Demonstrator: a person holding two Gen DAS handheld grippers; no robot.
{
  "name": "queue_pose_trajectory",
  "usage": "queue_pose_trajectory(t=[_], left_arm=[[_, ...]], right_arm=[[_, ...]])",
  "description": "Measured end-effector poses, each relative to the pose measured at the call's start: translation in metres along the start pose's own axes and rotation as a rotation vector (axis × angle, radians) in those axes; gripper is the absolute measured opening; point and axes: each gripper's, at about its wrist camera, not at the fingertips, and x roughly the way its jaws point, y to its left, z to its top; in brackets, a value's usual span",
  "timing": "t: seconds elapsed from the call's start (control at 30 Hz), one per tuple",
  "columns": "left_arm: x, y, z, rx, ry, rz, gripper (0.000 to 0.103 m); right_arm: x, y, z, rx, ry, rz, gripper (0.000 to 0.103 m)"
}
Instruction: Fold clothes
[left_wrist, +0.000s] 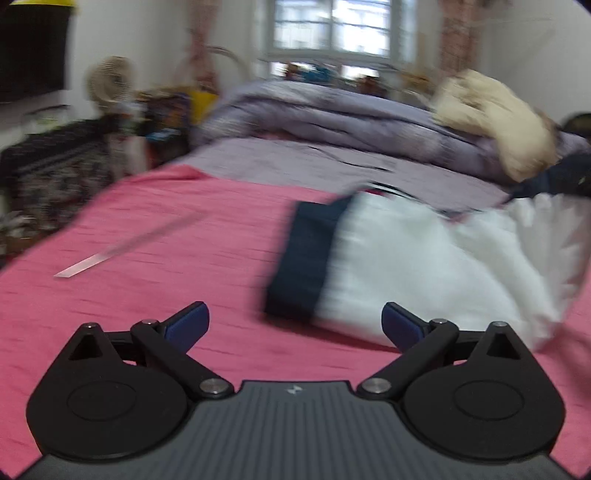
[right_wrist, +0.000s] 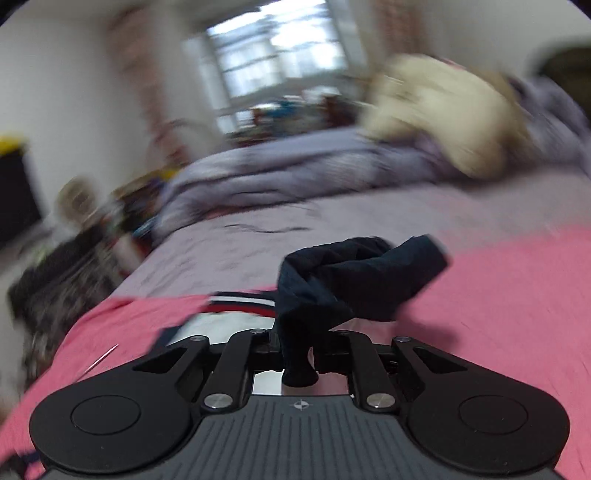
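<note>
Right wrist: right tool (right_wrist: 297, 347) clamps navy sleeve (right_wrist: 354, 280); left tool (left_wrist: 295, 325) spread, beside a blurred, seemingly white shirt (left_wrist: 424, 269)

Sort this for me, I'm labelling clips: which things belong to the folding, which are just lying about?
Job:
white shirt
navy sleeve, pinched in right gripper
left gripper, jaws apart
pink sheet

Lying about:
purple quilt
cream plush
fan

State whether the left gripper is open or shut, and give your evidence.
Open. The left gripper has its blue-padded fingers spread wide above the pink sheet, with nothing between them.
</note>
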Motion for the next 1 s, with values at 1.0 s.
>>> queue_pose_trajectory(t=[1.0], left_arm=[[-0.016,0.132,-0.015,-0.238,-0.093,0.090,0.103]], right_arm=[[0.105,0.200,-0.115,-0.601,0.268,0.221,0.047]])
